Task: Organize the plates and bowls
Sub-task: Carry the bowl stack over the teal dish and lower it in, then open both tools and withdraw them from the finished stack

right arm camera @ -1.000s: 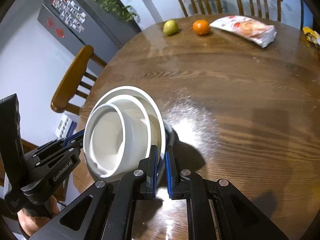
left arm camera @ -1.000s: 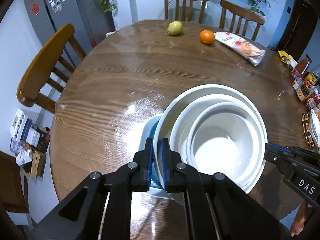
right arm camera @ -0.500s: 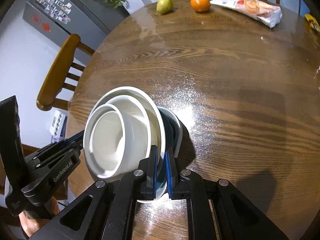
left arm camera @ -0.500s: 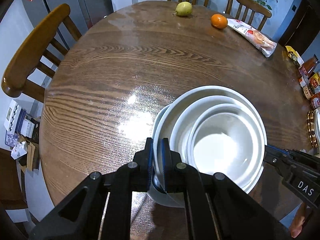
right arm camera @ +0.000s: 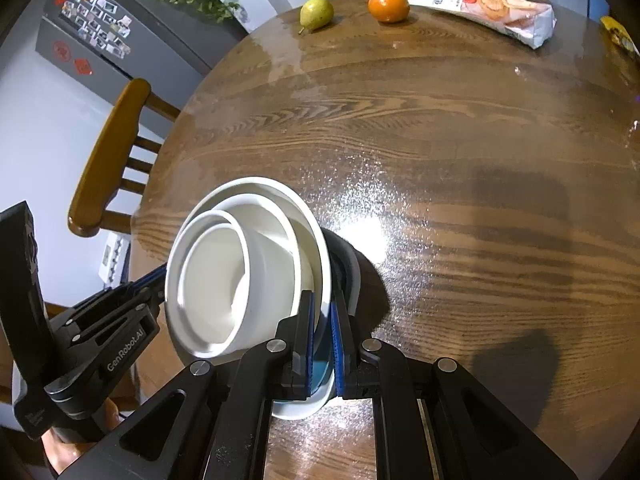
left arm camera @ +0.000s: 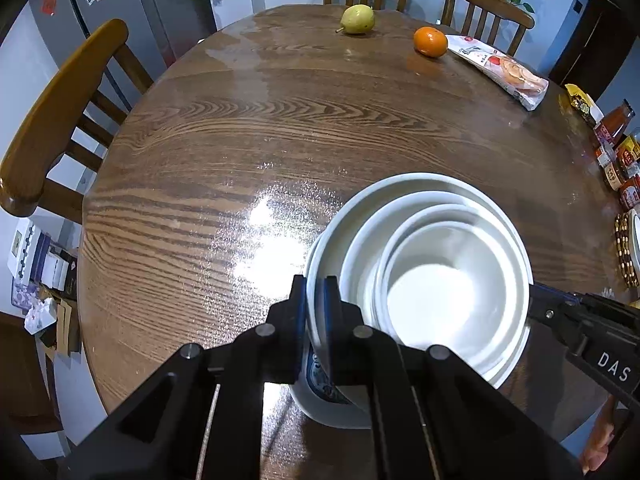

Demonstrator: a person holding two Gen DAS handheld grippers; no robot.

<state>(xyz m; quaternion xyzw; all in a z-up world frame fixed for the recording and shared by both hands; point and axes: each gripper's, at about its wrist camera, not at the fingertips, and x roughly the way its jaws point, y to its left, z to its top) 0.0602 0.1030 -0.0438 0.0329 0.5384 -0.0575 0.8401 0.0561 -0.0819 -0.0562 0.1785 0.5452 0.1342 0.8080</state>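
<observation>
I have both grippers clamped on opposite edges of the nested white stack: my left gripper (left arm camera: 316, 312) pinches the rim of the big white plate (left arm camera: 352, 216) on its left side, and my right gripper (right arm camera: 322, 336) pinches the same plate's rim from the other side, jaws nearly together on the thin edge in each case. Inside that plate sit two white bowls (left arm camera: 452, 292), one within the other. Directly underneath is a blue-patterned bowl (left arm camera: 320, 396) standing on the round wooden table (left arm camera: 280, 128), and the held stack looks seated in it or just about to be; I cannot tell whether the weight is fully down. So I judge the step in hand to be setting the stack into that bottom bowl. The next move calls for confirming it rests level, then opening both jaws together and backing straight out so the rim isn't dragged sideways. Farther off, a pear (left arm camera: 357, 19), an orange (left arm camera: 430, 41) and a snack packet (left arm camera: 500, 70) lie well apart from my work.
</observation>
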